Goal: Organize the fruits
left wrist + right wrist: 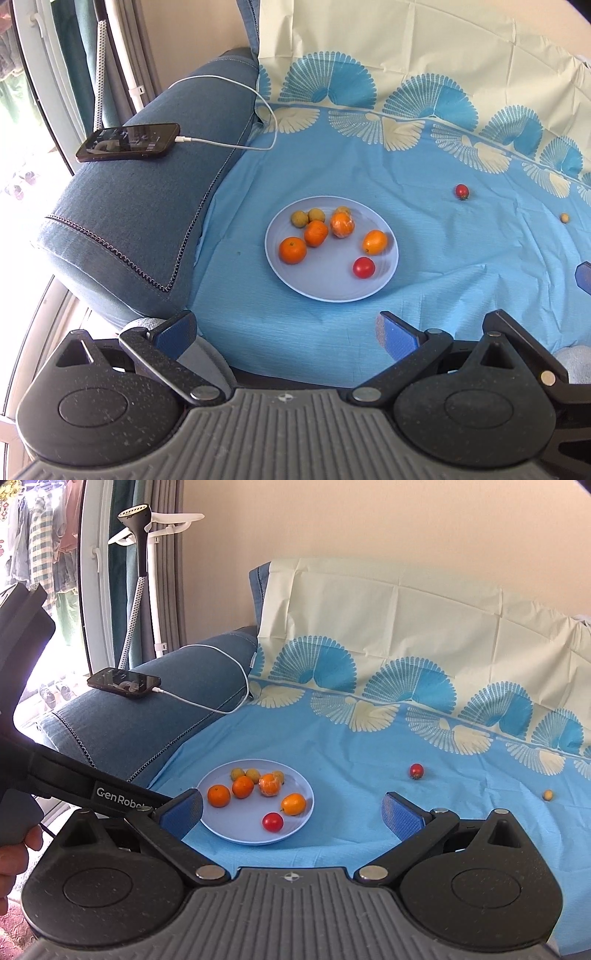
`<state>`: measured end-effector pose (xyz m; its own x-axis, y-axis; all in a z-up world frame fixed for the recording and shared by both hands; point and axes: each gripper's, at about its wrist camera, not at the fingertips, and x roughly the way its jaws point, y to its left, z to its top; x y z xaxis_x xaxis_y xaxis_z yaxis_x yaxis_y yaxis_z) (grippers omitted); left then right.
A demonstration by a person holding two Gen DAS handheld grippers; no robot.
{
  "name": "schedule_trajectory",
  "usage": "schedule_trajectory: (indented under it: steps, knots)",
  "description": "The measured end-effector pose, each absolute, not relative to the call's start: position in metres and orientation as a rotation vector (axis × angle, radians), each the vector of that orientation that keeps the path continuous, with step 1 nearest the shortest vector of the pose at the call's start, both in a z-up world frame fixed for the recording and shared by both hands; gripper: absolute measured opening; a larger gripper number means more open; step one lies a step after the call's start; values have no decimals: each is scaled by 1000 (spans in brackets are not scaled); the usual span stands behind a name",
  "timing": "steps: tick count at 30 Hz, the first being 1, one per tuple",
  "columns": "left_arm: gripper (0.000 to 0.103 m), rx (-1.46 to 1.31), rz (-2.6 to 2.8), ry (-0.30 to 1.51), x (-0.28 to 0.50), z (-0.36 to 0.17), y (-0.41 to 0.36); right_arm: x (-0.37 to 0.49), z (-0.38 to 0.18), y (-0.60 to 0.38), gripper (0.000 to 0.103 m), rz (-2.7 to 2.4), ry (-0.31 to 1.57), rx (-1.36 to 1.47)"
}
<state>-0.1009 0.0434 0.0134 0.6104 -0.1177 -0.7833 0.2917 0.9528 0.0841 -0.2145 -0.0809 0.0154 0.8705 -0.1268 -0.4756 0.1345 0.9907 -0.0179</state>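
Observation:
A pale blue plate [332, 288] [236, 830] rests on the blue patterned sheet and holds several fruits: oranges [292, 250] [218, 795], small yellow-green fruits [298, 218], a kumquat [375, 242] [293, 803] and a red tomato [364, 267] [272, 822]. Off the plate to the right lie a second red tomato [461, 191] [416, 771] and a small tan fruit [564, 218] [547, 795]. My left gripper [286, 330] is open and empty, just short of the plate. My right gripper [293, 814] is open and empty too, its fingers straddling the plate's near side.
A blue sofa armrest [140, 221] [122, 723] stands at the left with a phone [129, 142] [125, 682] on a white charging cable [229, 79]. A garment steamer [138, 554] stands by the window. The left gripper's body [74, 782] and a hand cross the right wrist view's left side.

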Motion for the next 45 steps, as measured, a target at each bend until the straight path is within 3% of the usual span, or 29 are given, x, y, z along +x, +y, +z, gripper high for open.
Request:
schedule_trajectory:
  steps: [30,45]
  knots:
    - [103,237,-239,938,-90,-1,38,-202,2,-87,102,-133,550,46]
    - [103,294,-249,978,-66,-11,-1,-194,-14,-118,102,-187,587,141]
